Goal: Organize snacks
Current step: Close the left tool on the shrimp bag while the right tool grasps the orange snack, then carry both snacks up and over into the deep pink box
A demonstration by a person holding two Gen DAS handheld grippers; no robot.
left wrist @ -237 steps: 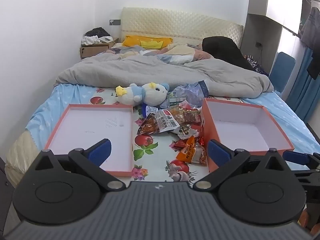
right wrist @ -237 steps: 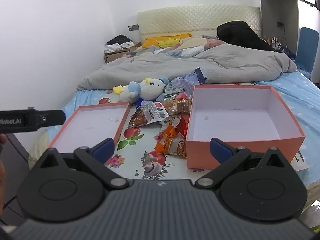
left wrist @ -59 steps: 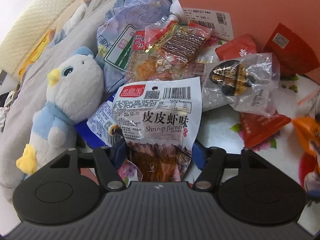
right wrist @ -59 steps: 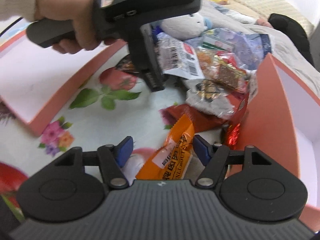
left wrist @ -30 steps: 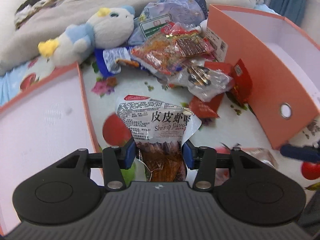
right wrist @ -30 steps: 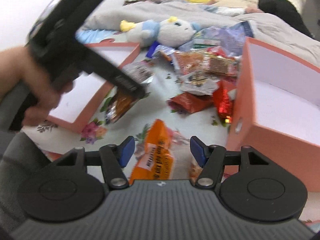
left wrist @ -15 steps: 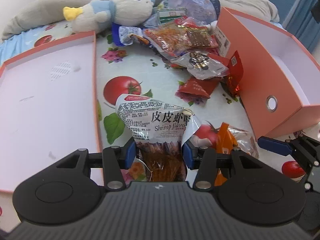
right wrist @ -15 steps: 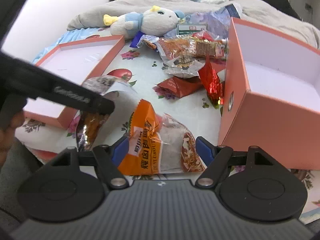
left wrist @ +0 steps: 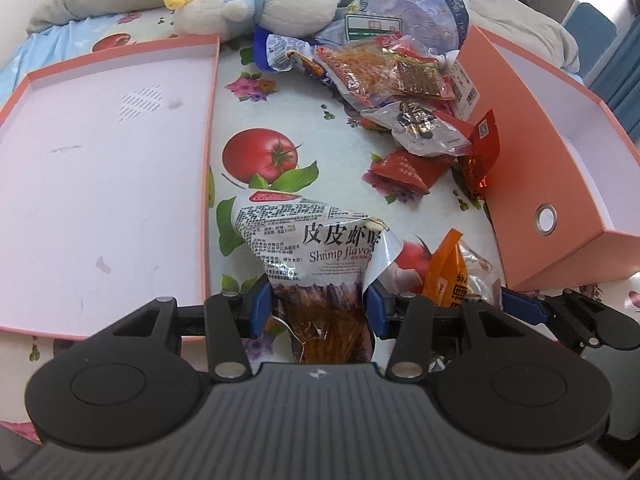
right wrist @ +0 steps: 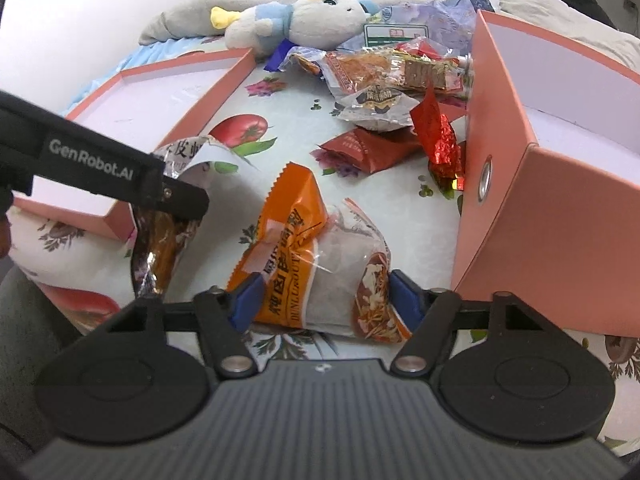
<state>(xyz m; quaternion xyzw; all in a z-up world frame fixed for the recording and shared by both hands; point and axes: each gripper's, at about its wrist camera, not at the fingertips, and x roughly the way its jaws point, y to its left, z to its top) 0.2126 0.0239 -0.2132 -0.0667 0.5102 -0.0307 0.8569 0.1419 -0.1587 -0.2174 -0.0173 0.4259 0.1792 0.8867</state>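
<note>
My left gripper (left wrist: 320,304) is shut on a shrimp-flavour snack packet (left wrist: 316,240), held above the flowered sheet beside the shallow pink tray (left wrist: 100,160). In the right wrist view that packet (right wrist: 160,232) hangs from a black finger (right wrist: 176,196) of the left gripper. My right gripper (right wrist: 324,294) is low over the sheet, its jaws closing on an orange snack packet (right wrist: 296,240) whose two sides meet the blue pads. The same orange packet (left wrist: 448,272) shows in the left wrist view, with a blue finger (left wrist: 520,306) of the right gripper beside it.
A deep pink box (right wrist: 540,208) stands open at the right. Loose snacks (left wrist: 384,76) lie piled between tray and box, with a dark red packet (left wrist: 404,168) and a red foil one (left wrist: 480,156) nearer. A plush toy (left wrist: 260,4) and tissue pack (left wrist: 400,12) lie behind.
The left gripper has carried the shrimp packet nearer and rolled, so the tray now lies alongside. The right gripper has sunk over the orange packet and its jaws have narrowed onto it.
</note>
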